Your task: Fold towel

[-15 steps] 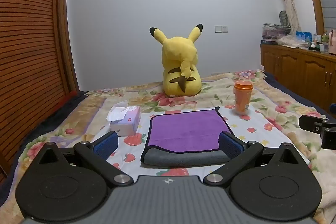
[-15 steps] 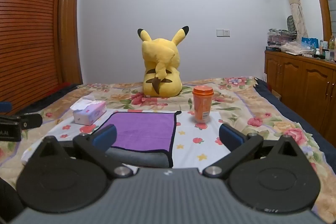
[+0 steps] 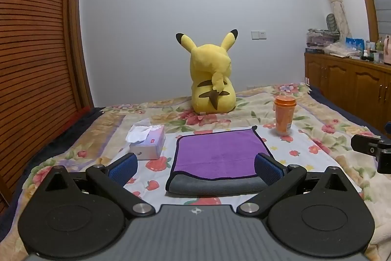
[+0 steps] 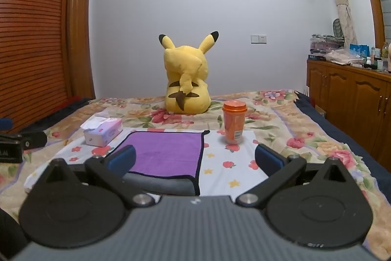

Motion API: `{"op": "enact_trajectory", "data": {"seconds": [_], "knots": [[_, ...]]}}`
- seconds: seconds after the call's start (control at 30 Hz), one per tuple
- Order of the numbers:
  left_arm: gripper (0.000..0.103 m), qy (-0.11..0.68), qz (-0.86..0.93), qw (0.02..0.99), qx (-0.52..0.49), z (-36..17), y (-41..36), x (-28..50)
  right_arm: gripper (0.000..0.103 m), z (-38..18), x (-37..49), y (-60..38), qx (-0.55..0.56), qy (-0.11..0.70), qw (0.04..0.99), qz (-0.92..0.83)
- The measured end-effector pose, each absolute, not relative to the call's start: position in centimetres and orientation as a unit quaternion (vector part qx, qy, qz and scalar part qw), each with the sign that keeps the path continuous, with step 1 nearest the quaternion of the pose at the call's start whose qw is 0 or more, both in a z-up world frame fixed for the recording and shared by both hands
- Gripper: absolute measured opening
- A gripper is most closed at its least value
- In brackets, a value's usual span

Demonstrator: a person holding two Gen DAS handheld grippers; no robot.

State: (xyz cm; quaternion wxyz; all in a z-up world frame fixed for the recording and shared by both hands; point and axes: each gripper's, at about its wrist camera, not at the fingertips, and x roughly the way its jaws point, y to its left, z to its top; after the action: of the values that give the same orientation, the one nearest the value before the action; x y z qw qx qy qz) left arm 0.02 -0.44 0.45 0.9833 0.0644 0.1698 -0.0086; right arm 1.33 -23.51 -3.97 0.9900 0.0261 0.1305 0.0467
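A purple towel (image 3: 220, 153) with a grey underside and black trim lies folded flat on the flowered bedspread (image 3: 317, 129); its grey fold shows at the near edge. It also shows in the right wrist view (image 4: 168, 153). My left gripper (image 3: 195, 166) is open and empty, held just short of the towel's near edge. My right gripper (image 4: 195, 160) is open and empty, in front of the towel's near right corner. Each gripper's body shows at the other view's edge.
A tissue box (image 3: 146, 143) sits left of the towel. An orange lidded cup (image 3: 284, 114) stands to its right. A yellow Pikachu plush (image 3: 212, 80) sits behind it. A wooden cabinet (image 3: 352, 87) runs along the right, and a slatted wooden wardrobe (image 3: 31, 60) stands left.
Both grippers have shifted slightly to the left. The towel has not moved.
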Motion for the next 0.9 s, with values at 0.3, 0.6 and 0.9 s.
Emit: {"op": "enact_trajectory", "data": {"seconds": [0.3, 0.6, 0.9], "knots": [[0.103, 0.168, -0.009, 0.984, 0.064, 0.25, 0.13, -0.29, 0.103, -3.77, 1.17, -23.47, 0.025, 0.13, 0.99, 0.047], [0.103, 0.169, -0.01, 0.983, 0.067, -0.41, 0.24, 0.12, 0.103, -3.85, 1.26, -23.44, 0.026, 0.13, 0.99, 0.047], [0.103, 0.169, -0.01, 0.983, 0.068, -0.45, 0.21, 0.12, 0.103, -3.76, 1.21, -23.56, 0.025, 0.131, 0.99, 0.047]]}}
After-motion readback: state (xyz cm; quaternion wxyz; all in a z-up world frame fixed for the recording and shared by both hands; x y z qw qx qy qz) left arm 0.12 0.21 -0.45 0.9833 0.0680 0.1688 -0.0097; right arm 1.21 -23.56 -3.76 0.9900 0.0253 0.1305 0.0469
